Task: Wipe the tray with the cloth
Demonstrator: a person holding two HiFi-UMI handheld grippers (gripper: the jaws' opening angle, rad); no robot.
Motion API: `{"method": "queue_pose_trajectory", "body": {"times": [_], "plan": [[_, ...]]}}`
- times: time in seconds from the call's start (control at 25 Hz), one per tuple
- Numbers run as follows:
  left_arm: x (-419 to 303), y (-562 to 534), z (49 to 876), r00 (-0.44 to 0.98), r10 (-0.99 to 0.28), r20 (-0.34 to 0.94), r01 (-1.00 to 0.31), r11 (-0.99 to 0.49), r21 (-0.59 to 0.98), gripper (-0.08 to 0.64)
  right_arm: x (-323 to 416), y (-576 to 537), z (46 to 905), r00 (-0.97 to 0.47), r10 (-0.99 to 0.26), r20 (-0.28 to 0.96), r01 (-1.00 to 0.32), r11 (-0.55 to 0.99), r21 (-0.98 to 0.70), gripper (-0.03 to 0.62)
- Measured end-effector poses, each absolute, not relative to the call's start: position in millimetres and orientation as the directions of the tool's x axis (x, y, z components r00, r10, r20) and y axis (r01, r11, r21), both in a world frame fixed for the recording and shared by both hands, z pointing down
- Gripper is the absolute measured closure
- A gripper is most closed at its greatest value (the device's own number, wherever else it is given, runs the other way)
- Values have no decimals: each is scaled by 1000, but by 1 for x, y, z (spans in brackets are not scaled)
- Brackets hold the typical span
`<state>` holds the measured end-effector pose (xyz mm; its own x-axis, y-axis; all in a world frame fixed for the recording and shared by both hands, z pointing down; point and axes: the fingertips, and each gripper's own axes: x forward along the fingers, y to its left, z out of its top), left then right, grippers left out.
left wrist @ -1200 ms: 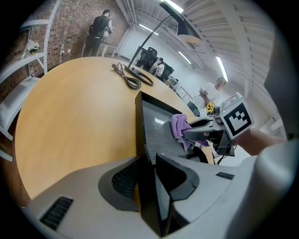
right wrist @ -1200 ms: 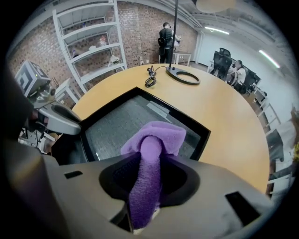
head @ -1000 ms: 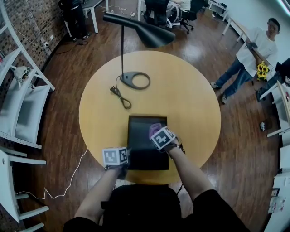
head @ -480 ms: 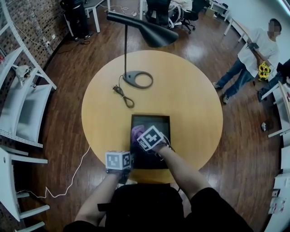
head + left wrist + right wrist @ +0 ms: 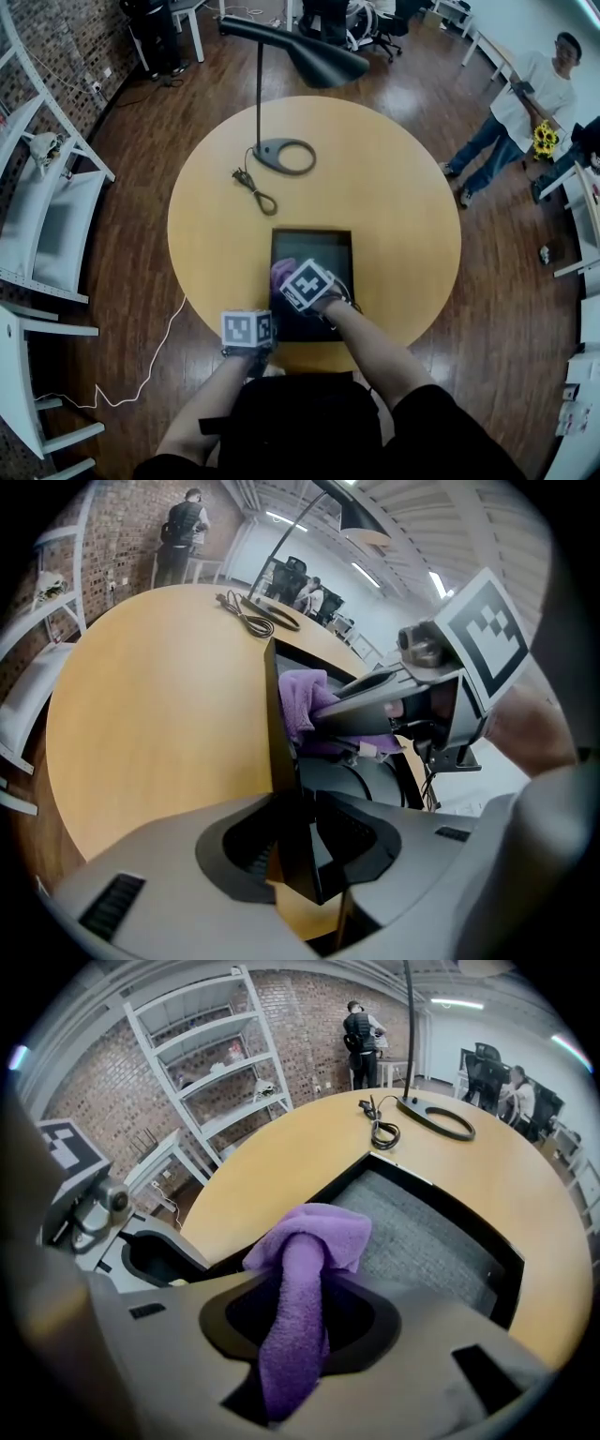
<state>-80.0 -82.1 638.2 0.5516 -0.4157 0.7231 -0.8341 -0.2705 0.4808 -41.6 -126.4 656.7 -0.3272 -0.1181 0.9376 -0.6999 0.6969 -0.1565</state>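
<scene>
Reading the right gripper first: its jaws are clamped on the cloth, a purple terry fold that runs up between the pads and bunches into a soft wad just beyond the tips. The wad rests on the tray, whose grey floor extends ahead and to the right of the tips. I judge the cloth light, limp and compressible. It should drag, not slide, on the textured floor, so I would hold low on the fold, close to the wad, so that the wad presses flat.

The left gripper has just been opening its jaws. They stand apart with the tray's thin black wall between them, and I see no pad pressing on it. I judge the tray stiff and light enough to skate on the smooth table. The rim at that corner is the place to pinch and brace it.
</scene>
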Motion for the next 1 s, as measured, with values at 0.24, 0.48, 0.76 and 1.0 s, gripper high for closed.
{"method": "queue_pose_trajectory", "body": {"times": [0.24, 0.48, 0.76, 1.0], "plan": [[-84, -82, 641, 552, -423, 718, -834, -260, 487, 437, -2, -122, 656, -250, -140, 958, -729, 678, -91, 474], [-83, -82, 641, 550, -424, 719, -835, -268, 480, 437, 39, -116, 658, -233, -118, 965, -746, 659, -99, 474], [-80, -84, 640, 548, -430, 717, -836, -271, 477, 437, 65, -115, 657, -129, -157, 979, -722, 692, 16, 474], [-84, -78, 632, 582, -449, 678, -812, -273, 516, 439, 46, -97, 624, -333, -200, 921, -818, 547, -177, 476]]}}
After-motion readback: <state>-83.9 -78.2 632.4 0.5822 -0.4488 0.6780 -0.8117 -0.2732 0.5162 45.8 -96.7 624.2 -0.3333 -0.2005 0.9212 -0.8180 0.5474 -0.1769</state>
